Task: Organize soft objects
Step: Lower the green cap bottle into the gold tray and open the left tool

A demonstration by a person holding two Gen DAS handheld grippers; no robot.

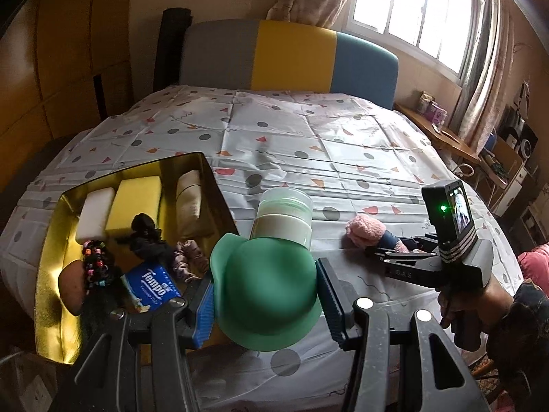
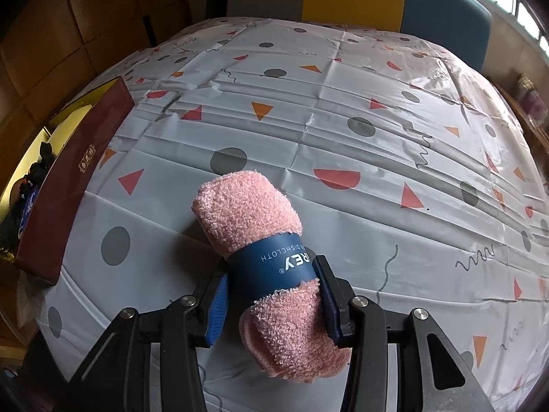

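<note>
Left gripper (image 1: 264,304) clamps a green silicone lid (image 1: 266,292), held above the bed (image 1: 308,144) just right of the gold box (image 1: 51,274); right gripper (image 2: 272,304) grips a rolled pink dishcloth (image 2: 254,216) by its blue band (image 2: 271,262), cloth lying on the bed; jar (image 1: 284,219) stands behind the lid; box holds 2 sponges (image 1: 137,202), scrunchies (image 1: 147,237), tissue pack (image 1: 151,285).
</note>
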